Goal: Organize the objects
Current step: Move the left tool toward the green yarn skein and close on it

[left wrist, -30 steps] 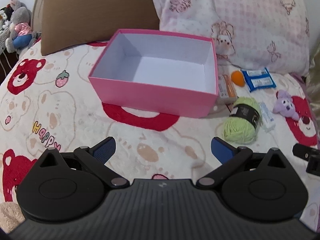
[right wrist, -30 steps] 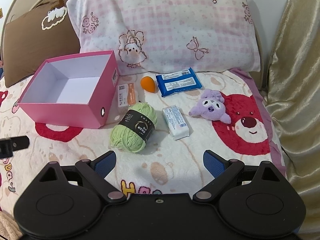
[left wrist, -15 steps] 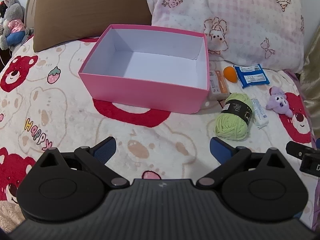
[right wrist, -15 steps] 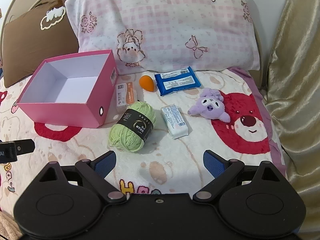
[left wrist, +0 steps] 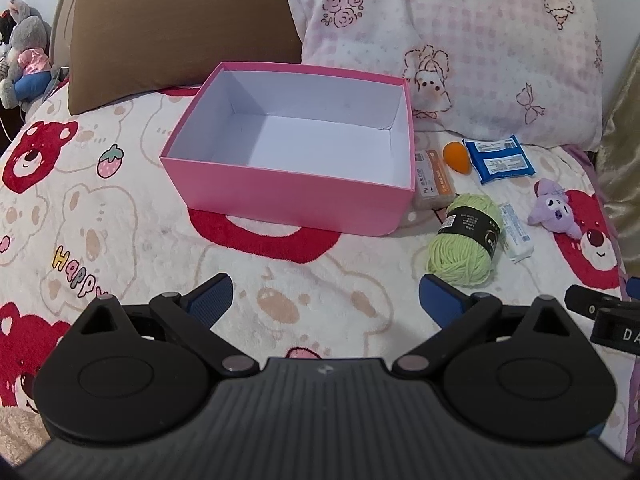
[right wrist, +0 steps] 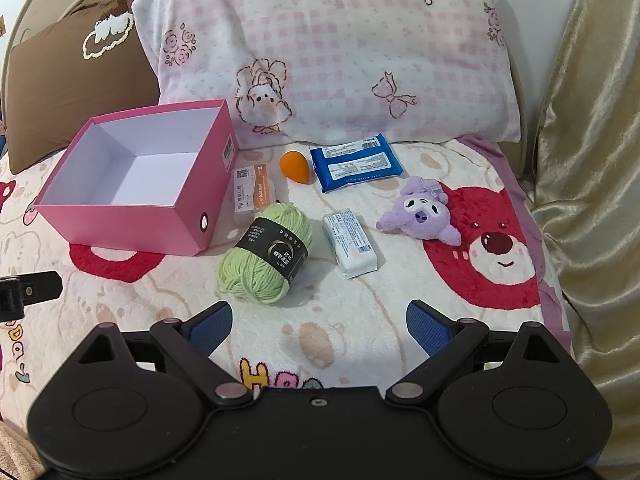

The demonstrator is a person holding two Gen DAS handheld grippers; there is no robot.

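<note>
An empty pink box [left wrist: 296, 196] [right wrist: 132, 224] stands on the bed. To its right lie a green yarn ball [right wrist: 266, 254] [left wrist: 466, 244], a white-and-orange packet [right wrist: 254, 190], an orange egg-shaped sponge [right wrist: 295, 166], a blue wipes pack [right wrist: 354, 162], a white soap packet [right wrist: 352, 248] and a purple plush toy [right wrist: 420, 220]. My left gripper [left wrist: 324, 300] is open and empty, in front of the box. My right gripper [right wrist: 318, 324] is open and empty, just short of the yarn.
A brown pillow [left wrist: 168, 36] and a pink checked pillow [right wrist: 332, 52] stand behind the objects. A gold curtain [right wrist: 592, 160] hangs at the right. Stuffed toys [left wrist: 24, 60] sit at the far left. The bear-print blanket [left wrist: 100, 216] covers the bed.
Both grippers have drawn back and risen slightly, so the box and objects look a little smaller and farther. Both stayed open. No object has moved.
</note>
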